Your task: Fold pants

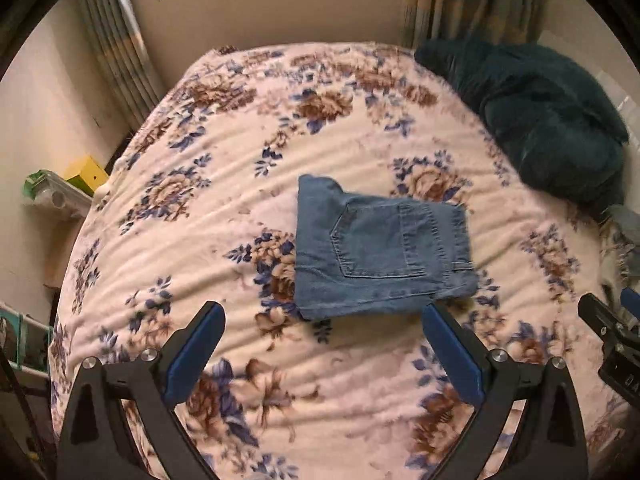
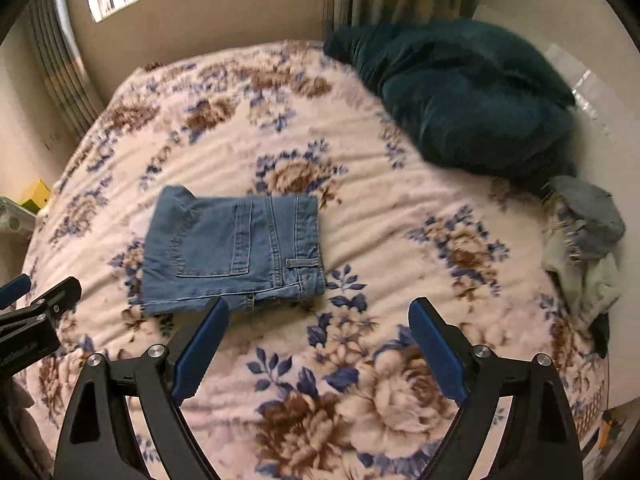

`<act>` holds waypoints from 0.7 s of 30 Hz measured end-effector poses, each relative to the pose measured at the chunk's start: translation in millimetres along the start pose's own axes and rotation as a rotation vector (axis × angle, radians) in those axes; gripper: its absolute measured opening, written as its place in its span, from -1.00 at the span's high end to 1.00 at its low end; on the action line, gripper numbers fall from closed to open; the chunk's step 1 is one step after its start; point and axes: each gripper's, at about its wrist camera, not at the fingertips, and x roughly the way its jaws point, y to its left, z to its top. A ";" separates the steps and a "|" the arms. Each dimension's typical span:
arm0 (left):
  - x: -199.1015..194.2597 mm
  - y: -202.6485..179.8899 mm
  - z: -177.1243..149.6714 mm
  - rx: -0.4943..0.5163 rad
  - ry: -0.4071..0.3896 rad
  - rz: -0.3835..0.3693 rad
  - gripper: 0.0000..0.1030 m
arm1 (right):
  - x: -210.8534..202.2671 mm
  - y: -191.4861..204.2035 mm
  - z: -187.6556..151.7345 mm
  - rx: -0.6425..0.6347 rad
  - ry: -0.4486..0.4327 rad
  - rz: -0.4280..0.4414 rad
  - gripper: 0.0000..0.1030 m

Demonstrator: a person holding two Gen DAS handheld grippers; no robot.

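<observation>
No words or labels can be read anywhere. The pants (image 1: 380, 248) are blue denim, folded into a thick, nearly square bundle with a stitched back pocket and a belt loop on top (seams show clearly). They lie near the middle of the bed (image 1: 224, 152), on a soft, fuzzy flowered blanket. The left gripper (image 1: 324, 320) and right gripper (image 2: 320, 316) both gape wide, holding nothing. A dark green furry blanket (image 2: 472, 100) is heaped at the bed's far right corner.

Left gripper (image 2: 24, 300) cut off at frame edge; grey clothes (image 2: 584, 232) blurred beyond the jeans.
</observation>
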 end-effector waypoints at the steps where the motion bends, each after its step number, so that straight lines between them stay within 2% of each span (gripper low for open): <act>1: -16.0 -1.4 -4.6 -0.005 -0.013 0.001 -0.97 | -15.9 -2.5 -3.2 -0.004 -0.014 -0.001 -0.81; 13: -207.9 -27.9 -74.4 -0.025 -0.144 0.047 -0.97 | -220.8 -33.8 -61.2 -0.076 -0.156 0.044 -0.81; 21: -327.3 -44.3 -118.0 -0.050 -0.197 0.051 -0.97 | -362.5 -60.0 -99.7 -0.127 -0.233 0.067 -0.82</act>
